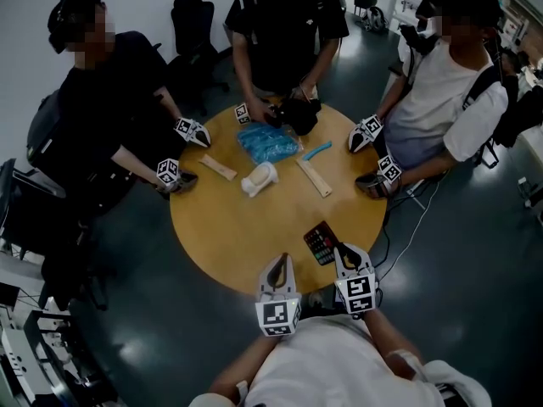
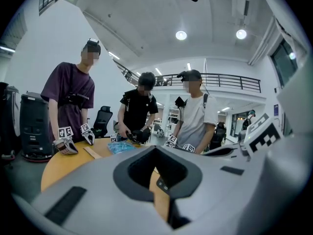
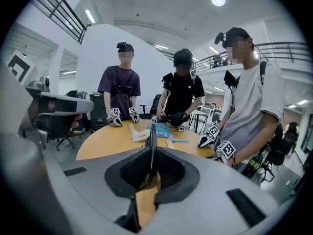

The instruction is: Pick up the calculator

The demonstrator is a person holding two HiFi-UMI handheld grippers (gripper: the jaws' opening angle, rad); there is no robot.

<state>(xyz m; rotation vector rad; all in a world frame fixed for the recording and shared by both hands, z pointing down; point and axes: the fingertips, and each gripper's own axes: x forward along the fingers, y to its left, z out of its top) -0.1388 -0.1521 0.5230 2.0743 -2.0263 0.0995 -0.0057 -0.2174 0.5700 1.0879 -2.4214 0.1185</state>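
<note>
The left tongs (image 1: 279,259) hang over the near rim of the round wooden desk (image 1: 216,227). Their own view shows the jaw tips drawn together with nothing between them, only bare desk seen through the cut-out behind the tips.

Just to their right, the calculator (image 1: 320,242) sits at the near edge of the desk. It is a dark, flat slab with rows of coloured keys facing up in the head view. The blue packet (image 1: 267,142), the white object (image 1: 259,179) and the wooden strips (image 1: 313,177) lie well apart from it, further in.

Right again, the right tongs (image 1: 345,253) have their tips on the calculator's near right end. In the right gripper view the slab stands edge-on between the jaws, which are closed onto its two faces, so the hold looks to be made already. Whether the far end rests on the desk or is clear of it cannot be told.

The calculator is likely light and rigid, with a hard, smooth plastic shell that could slip or pivot when pinched at one end only. The keys and display are the delicate parts. A hold across the plain border near the end, squeezed moderately and lifted level, seems the safest, as the free end will tend to droop
</note>
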